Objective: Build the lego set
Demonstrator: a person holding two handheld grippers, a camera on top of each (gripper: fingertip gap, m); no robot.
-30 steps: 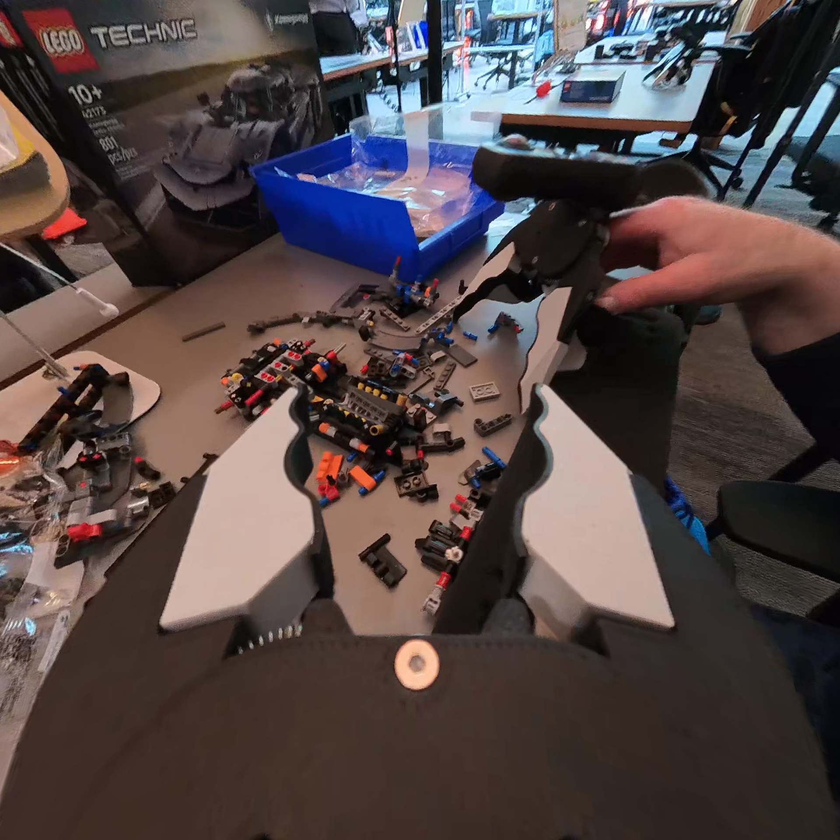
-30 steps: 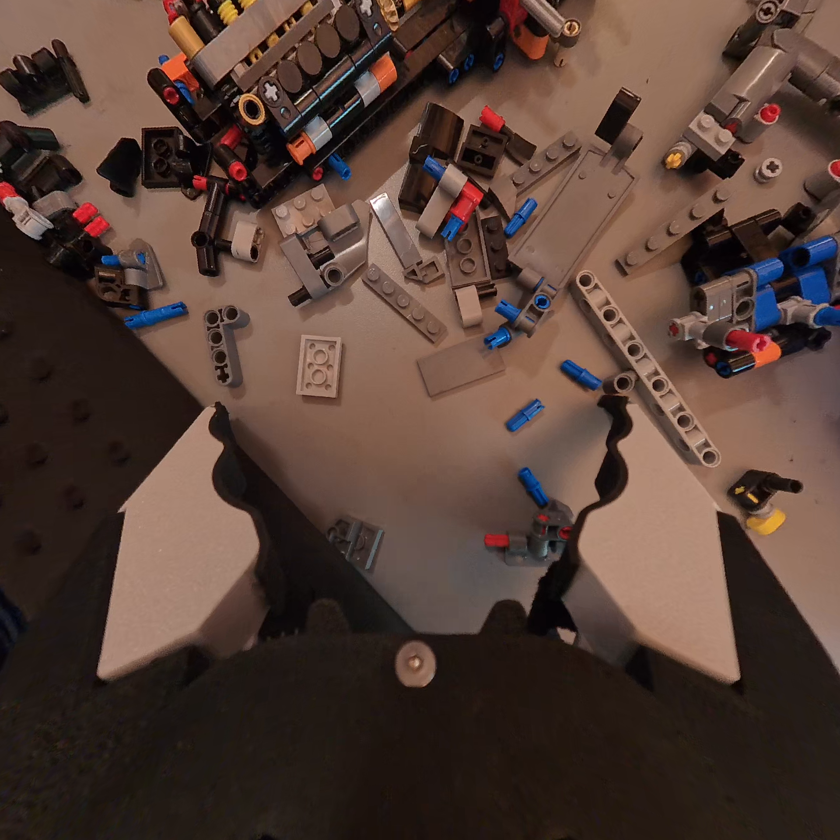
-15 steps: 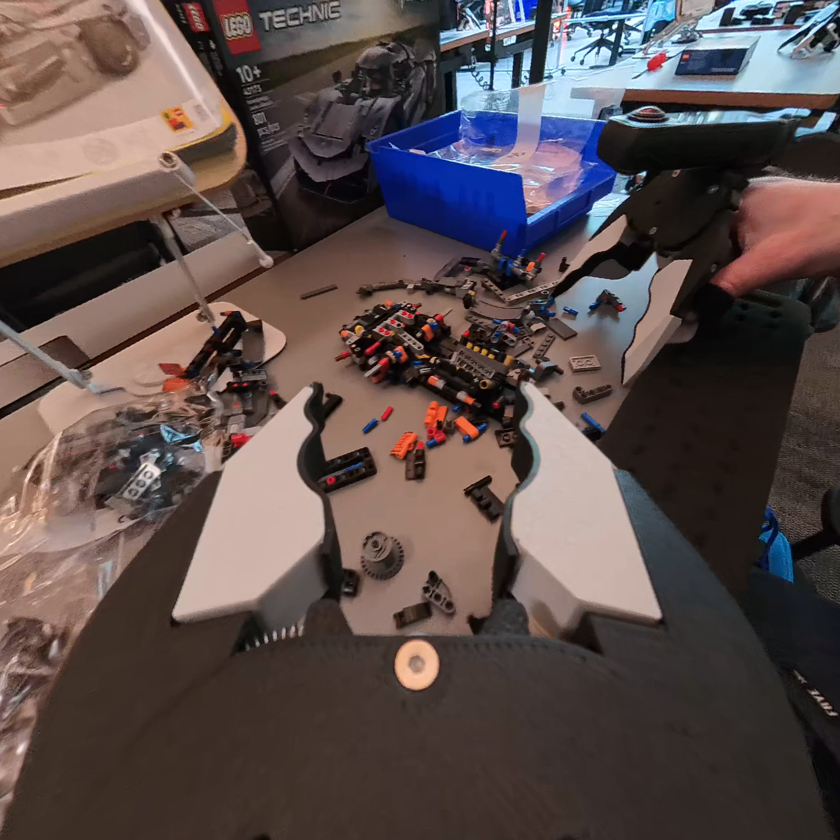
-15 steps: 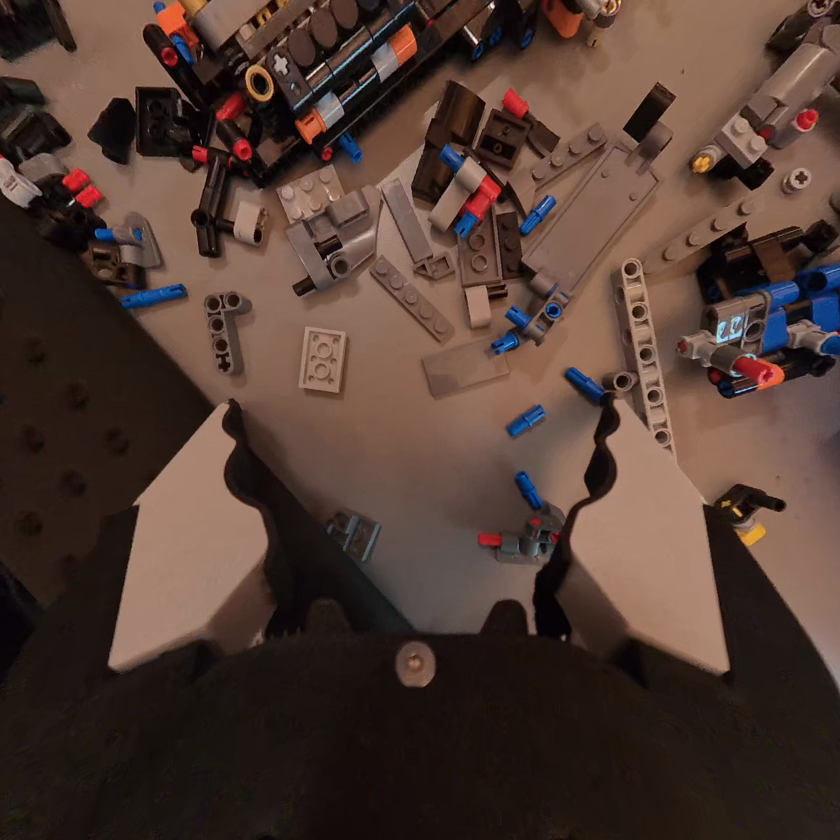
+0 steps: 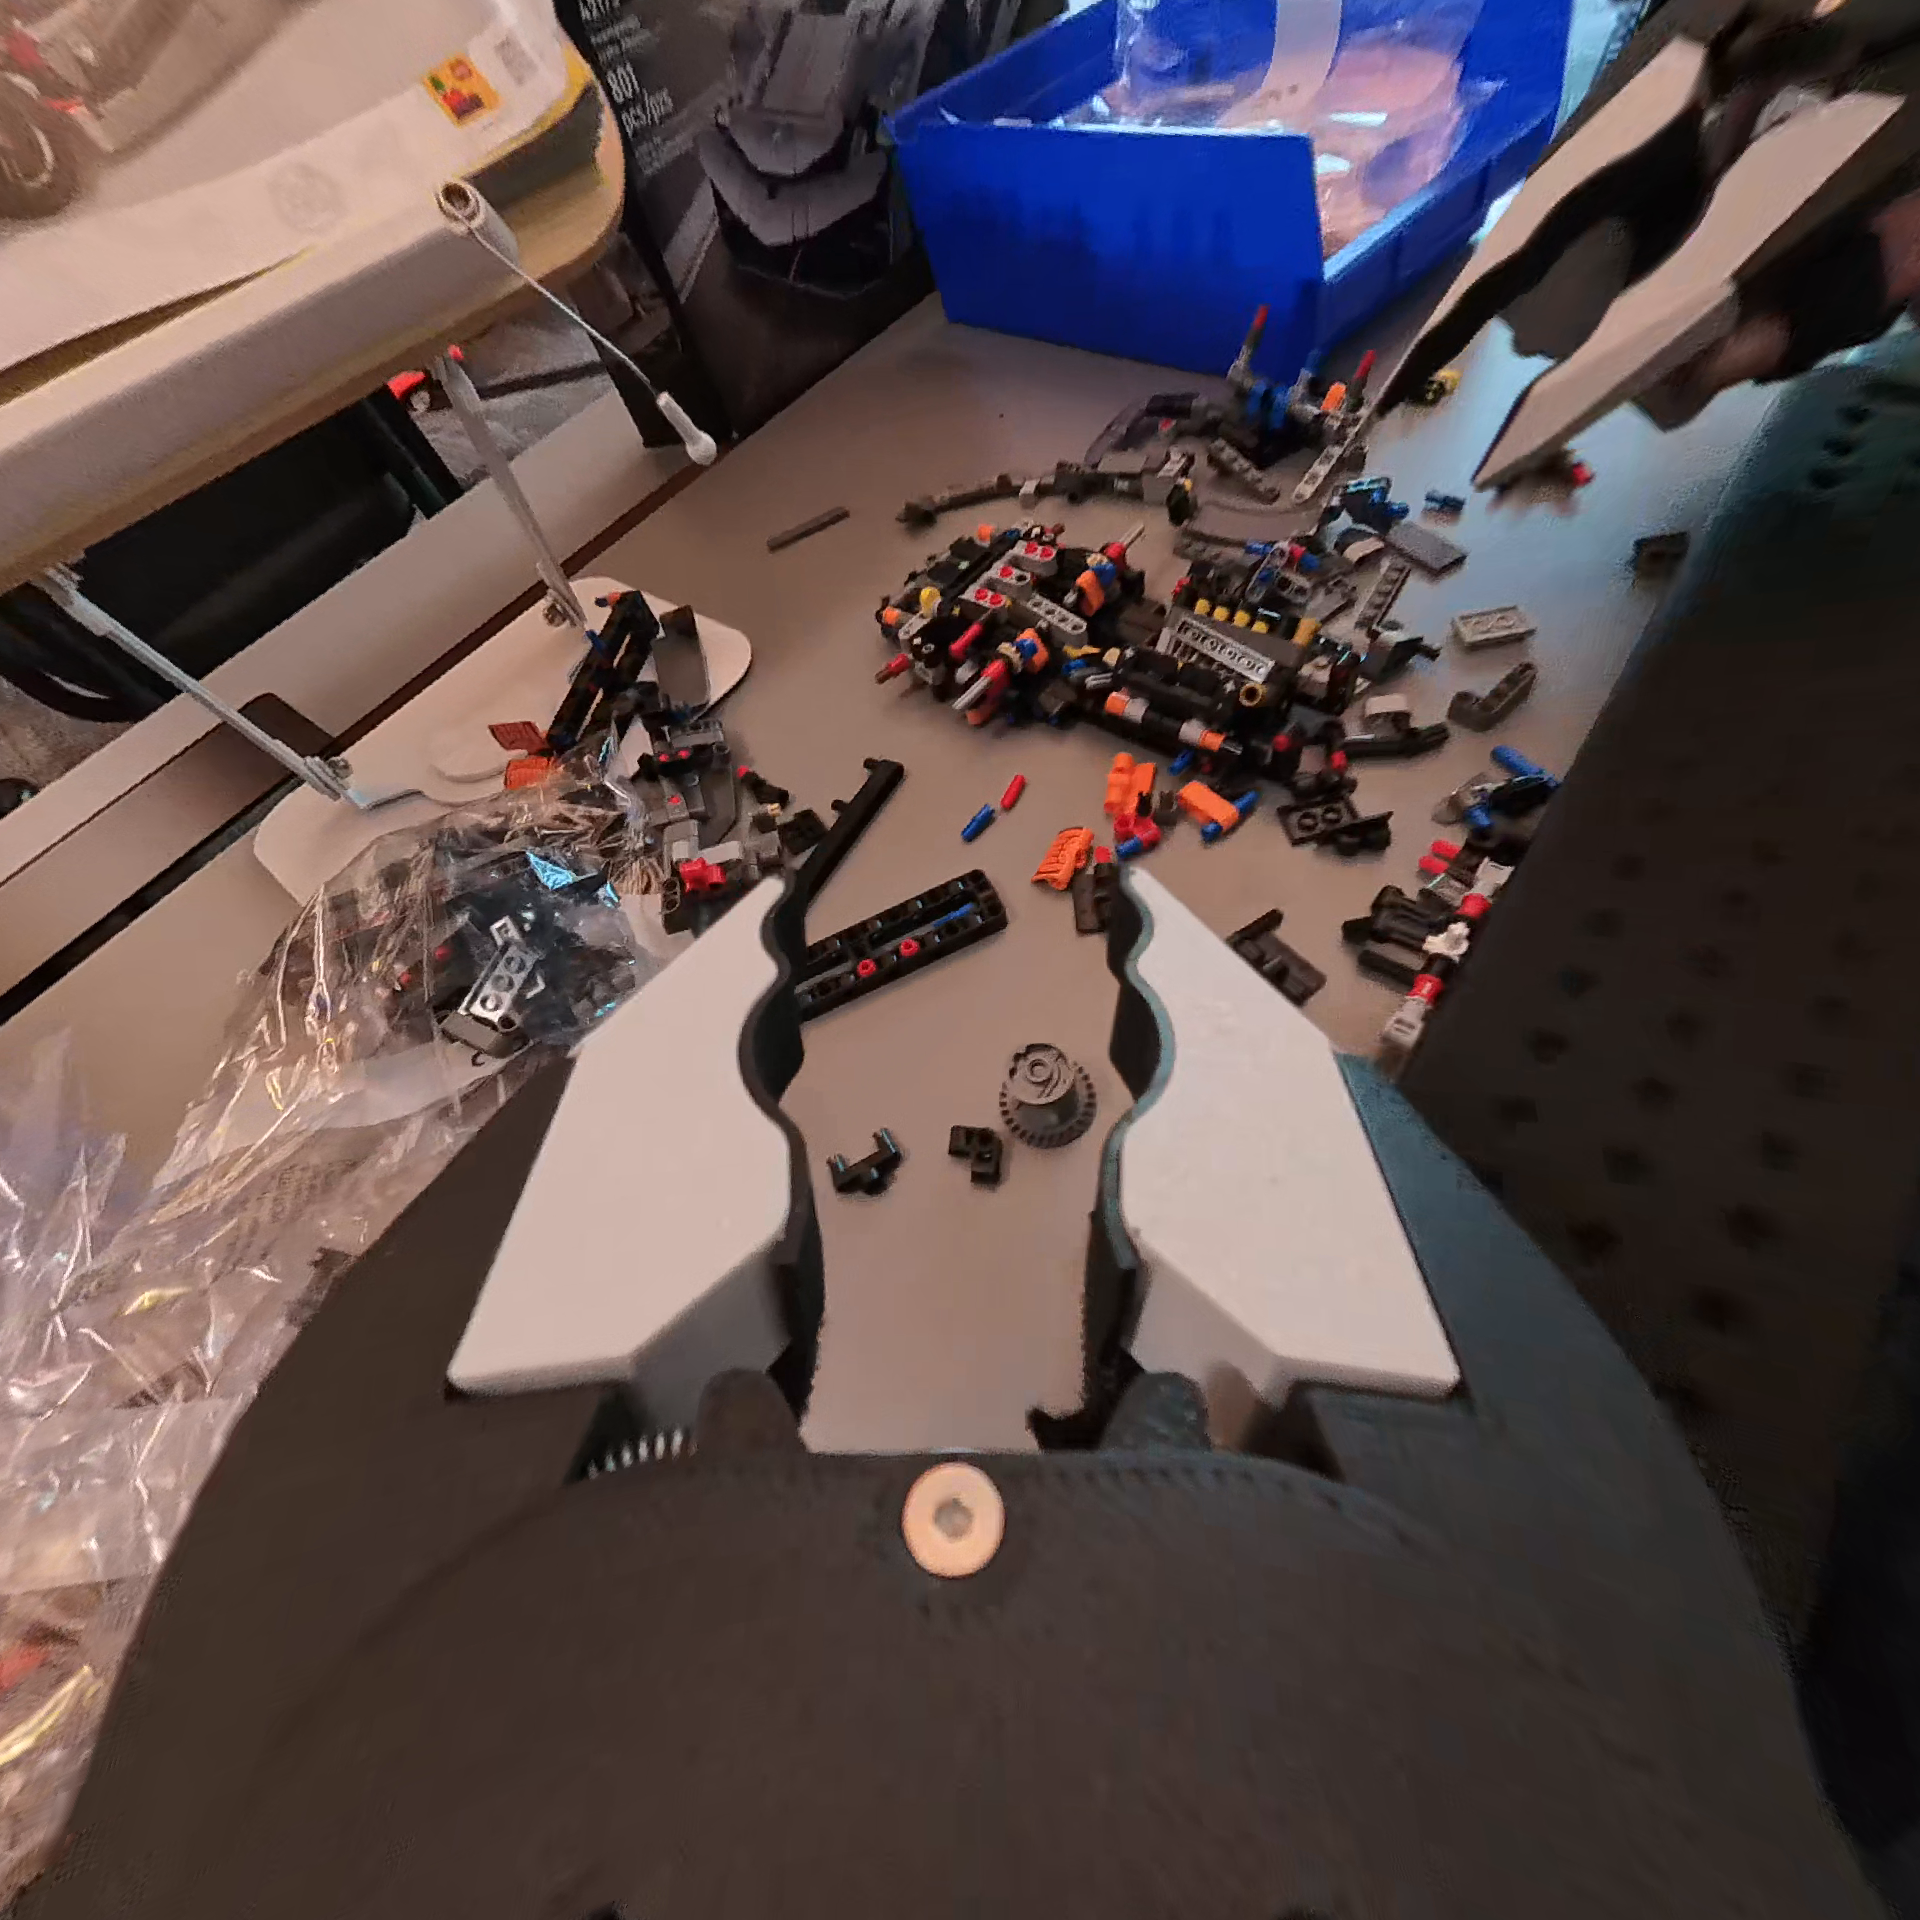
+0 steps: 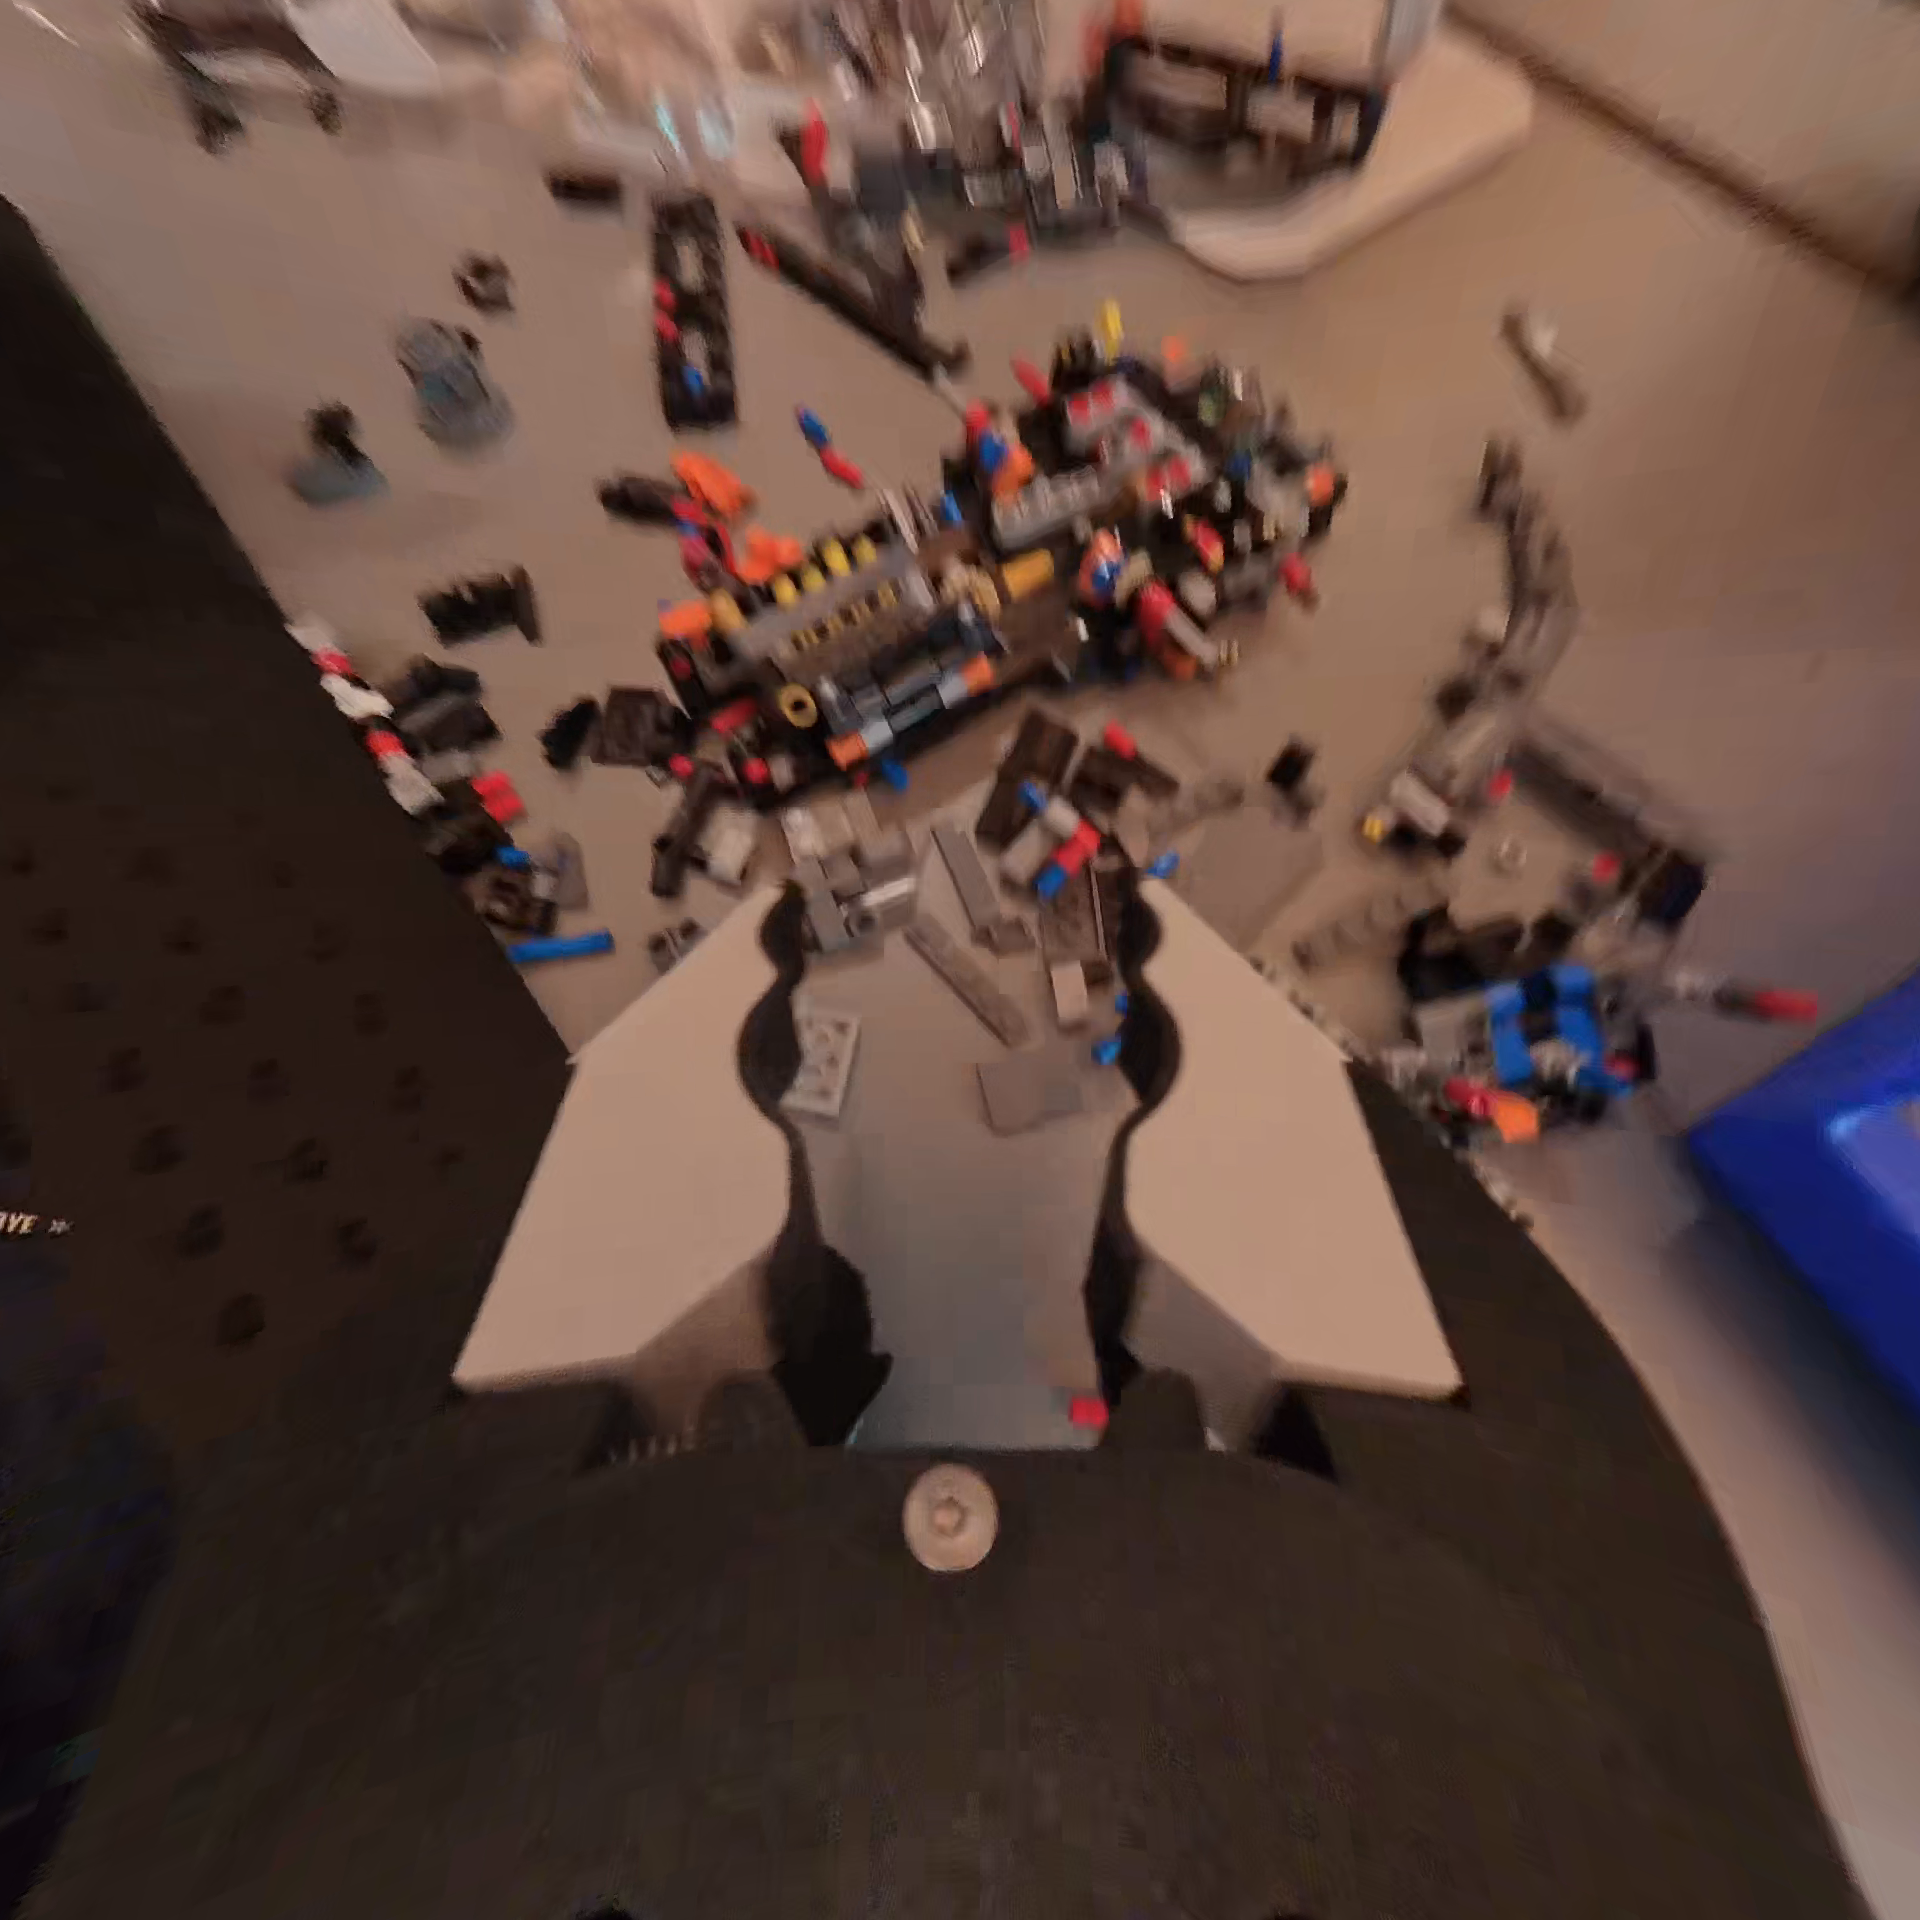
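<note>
My left gripper point(image 5: 951, 904) hovers low over the grey surface point(image 5: 935, 1309), jaws parted and empty, framing a grey gear point(image 5: 1047, 1096) and two small black connectors point(image 5: 864, 1162). A black frame point(image 5: 899, 935) studded with red and blue pins lies just beyond the fingertips. My right gripper point(image 6: 954, 894) hangs higher above the spread, its jaws also apart with nothing between them; that view is blurred, so small pieces there are hard to tell. In the left view it shows at the upper right point(image 5: 1652, 270).

The lego set is far from built, as I judge it. One dense sub-assembly point(image 5: 1122, 649) of black, grey, orange and yellow parts sits mid-surface, with a smaller blue-and-grey cluster point(image 6: 1538, 1029) near the blue bin point(image 5: 1143, 208). All around lie loose pins, plates and beams, unattached. A clear bag point(image 5: 457, 935) at my left holds more dark pieces, and the set's box point(image 5: 769, 187) stands behind. Most of the joining is left, and neither gripper has taken up a part.
</note>
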